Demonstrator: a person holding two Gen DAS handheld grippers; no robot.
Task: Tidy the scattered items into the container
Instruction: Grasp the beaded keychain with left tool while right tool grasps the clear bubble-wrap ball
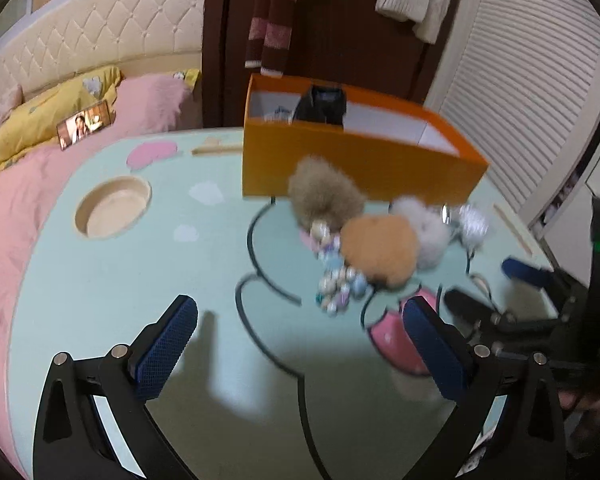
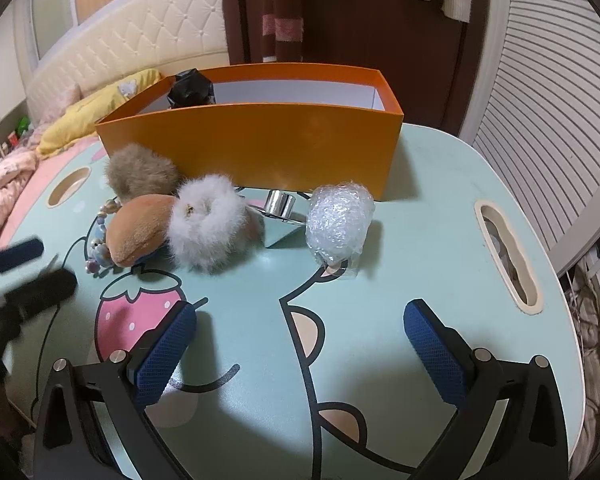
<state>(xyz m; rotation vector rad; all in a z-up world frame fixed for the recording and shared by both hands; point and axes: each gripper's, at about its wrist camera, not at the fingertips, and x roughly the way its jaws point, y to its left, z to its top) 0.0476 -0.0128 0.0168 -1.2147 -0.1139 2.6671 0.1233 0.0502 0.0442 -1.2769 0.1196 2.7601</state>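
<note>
Blue pads of the right gripper (image 2: 300, 340) stand spread wide over bare table, nothing between them; the left gripper (image 1: 300, 340) is spread just as wide and also empty. Both hang short of the scattered items, so the step in hand looks like choosing a first thing to lift.

The items lie in a tight cluster just in front of the orange box (image 2: 260, 148): a brown pompom (image 2: 140, 172) against the box wall, a tan plush (image 2: 140, 232) touching a grey-white pompom (image 2: 206, 224), a bead bracelet (image 1: 336, 276) partly under the plush, a shiny ring-shaped thing (image 2: 280, 202), and a bubble-wrapped bundle (image 2: 338, 220) standing a little apart.

For the right gripper the bundle seems the cleanest start: it has free room on both sides, so the fingers can straddle it without dragging its neighbours. Lift it well above the box's front wall before carrying it over.

A black object (image 2: 190, 90) already sits at the box's left end, so the open right part looks safer. The table (image 2: 440, 220) has a cup hollow (image 1: 114, 208) and a slot (image 2: 508, 252) where small beads could slip in.
</note>
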